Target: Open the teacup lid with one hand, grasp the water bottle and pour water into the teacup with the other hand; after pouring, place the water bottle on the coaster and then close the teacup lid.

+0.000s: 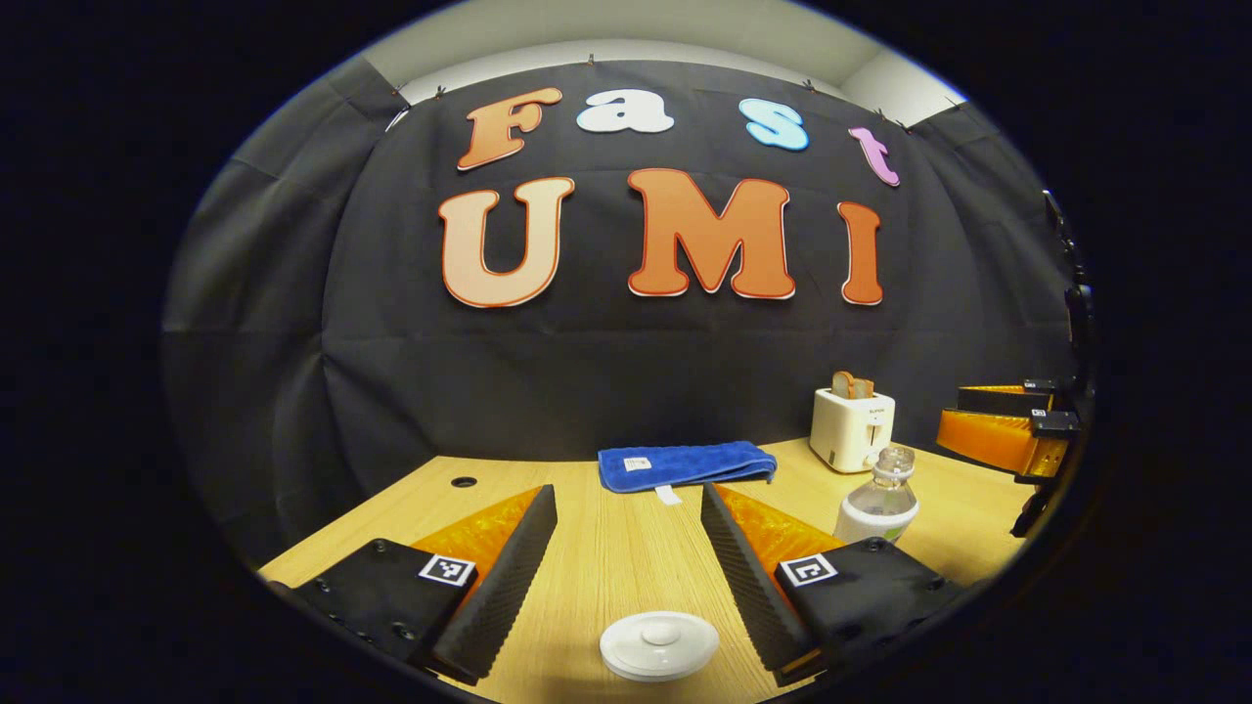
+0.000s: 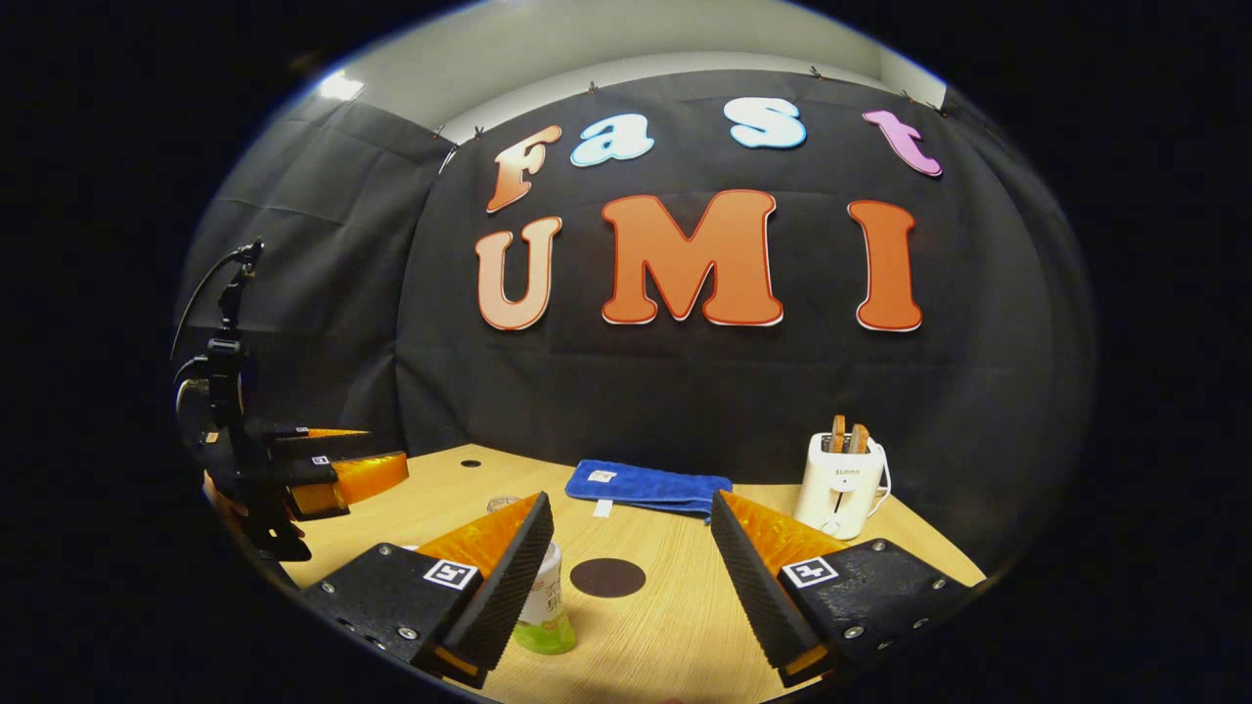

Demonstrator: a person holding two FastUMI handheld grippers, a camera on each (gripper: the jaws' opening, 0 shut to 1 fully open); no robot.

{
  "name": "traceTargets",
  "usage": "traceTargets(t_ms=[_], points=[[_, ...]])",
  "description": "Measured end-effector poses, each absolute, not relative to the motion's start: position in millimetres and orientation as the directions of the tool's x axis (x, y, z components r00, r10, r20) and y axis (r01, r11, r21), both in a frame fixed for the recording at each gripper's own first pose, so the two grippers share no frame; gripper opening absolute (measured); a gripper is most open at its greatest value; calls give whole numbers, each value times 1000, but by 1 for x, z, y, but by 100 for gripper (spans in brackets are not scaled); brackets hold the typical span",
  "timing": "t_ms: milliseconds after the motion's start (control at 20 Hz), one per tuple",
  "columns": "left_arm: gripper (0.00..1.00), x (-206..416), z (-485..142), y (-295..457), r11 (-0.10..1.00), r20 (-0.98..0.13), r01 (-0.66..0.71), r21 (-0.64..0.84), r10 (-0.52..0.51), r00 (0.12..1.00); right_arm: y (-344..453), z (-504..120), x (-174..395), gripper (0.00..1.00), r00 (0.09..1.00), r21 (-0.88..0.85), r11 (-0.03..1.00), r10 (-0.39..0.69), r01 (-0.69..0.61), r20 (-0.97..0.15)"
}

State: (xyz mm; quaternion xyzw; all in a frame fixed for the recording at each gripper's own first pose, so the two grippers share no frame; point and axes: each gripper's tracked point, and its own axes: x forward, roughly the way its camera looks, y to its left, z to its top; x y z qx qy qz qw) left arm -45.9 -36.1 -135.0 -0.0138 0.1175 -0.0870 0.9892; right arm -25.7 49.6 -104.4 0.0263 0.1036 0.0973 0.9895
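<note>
Both grippers (image 1: 626, 577) (image 2: 626, 577) gape wide, empty; water bottle (image 1: 880, 499) label unreadable.

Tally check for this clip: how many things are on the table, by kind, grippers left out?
Lidded teacup: 1
Water bottle: 1
Coaster: 1
Blue towel: 1
Toaster: 1
Total: 5

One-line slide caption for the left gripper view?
Open left gripper hovers over the lidded teacup, water bottle at its right.
</note>
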Motion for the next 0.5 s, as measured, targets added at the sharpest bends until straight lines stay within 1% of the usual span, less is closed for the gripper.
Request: traceTargets(t_ms=[100, 300, 400, 500], points=[[98, -45, -149, -42, 982, -261, 187, -36, -190, 946, 53, -109, -28, 97, 957, 55, 979, 203, -196, -209], [98, -52, -176, -52, 975, -315, 216, -47, -220, 923, 68, -123, -35, 97, 936, 76, 964, 265, -254, -232], [98, -58, -189, -55, 972, -342, 229, -54, -234, 910, 67, -129, -36, 98, 933, 42, 965, 263, -260, -246], [98, -64, -203, -54, 971, -369, 234, -45, -234, 899, 76, -130, -42, 97, 921, 39, 953, 300, -300, -247]])
